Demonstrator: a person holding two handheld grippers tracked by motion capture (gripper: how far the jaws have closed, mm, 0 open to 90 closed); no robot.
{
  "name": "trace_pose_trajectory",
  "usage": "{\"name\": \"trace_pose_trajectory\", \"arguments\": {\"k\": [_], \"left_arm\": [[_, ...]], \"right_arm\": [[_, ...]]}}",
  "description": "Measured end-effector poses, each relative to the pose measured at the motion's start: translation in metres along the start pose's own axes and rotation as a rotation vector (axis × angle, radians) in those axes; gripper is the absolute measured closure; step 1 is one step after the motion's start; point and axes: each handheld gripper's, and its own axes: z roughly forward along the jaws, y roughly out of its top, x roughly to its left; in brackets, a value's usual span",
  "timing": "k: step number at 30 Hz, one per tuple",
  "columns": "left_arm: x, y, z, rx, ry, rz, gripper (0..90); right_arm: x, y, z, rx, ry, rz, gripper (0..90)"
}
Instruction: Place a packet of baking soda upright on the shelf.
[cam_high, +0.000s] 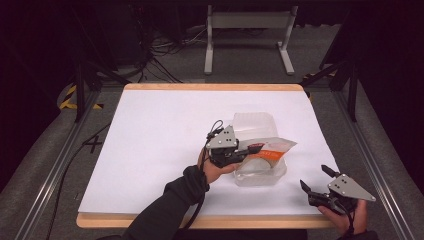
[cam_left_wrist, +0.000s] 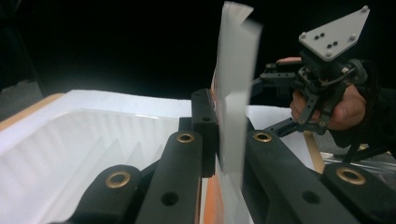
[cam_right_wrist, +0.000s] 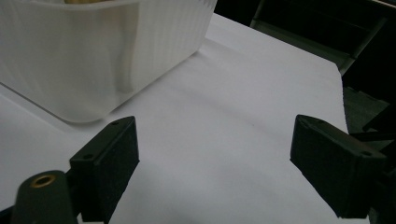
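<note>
- My left gripper (cam_high: 248, 148) is clamped on the top edge of a white and orange pouch (cam_high: 274, 147); in the left gripper view the pouch's thin seam (cam_left_wrist: 232, 135) stands upright between the pads.
- The pouch hangs just ahead of those jaws, over the clear plastic container (cam_high: 256, 125), which sits directly below and beyond them.
- My right gripper (cam_high: 316, 179) waits well off to the side near the table (cam_high: 150, 150) edge, jaws spread with nothing between them.
- I judge this as the lifting step: pouch coming out of the container.
- Next I need a steady rise that clears the rim without dragging the container.
</note>
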Motion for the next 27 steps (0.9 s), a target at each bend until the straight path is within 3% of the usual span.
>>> {"name": "trace_pose_trajectory", "arguments": {"k": [8,15,22,27], "left_arm": [[-0.003,0.006,-0.014,-0.004,0.011,0.030,87.1],[-0.001,0.005,-0.035,-0.024,0.042,0.030,82.3],[-0.001,-0.002,-0.062,-0.004,0.087,0.043,76.0],[0.005,-0.014,-0.090,0.043,0.150,0.056,70.7]], "right_arm": [[-0.001,-0.001,0.000,0.003,0.001,0.012,15.9],[-0.001,0.000,0.000,0.004,0.001,0.008,15.8],[-0.001,-0.001,0.000,0.006,0.000,0.010,15.8],[0.000,0.000,0.000,0.004,0.002,0.007,15.8]]}}
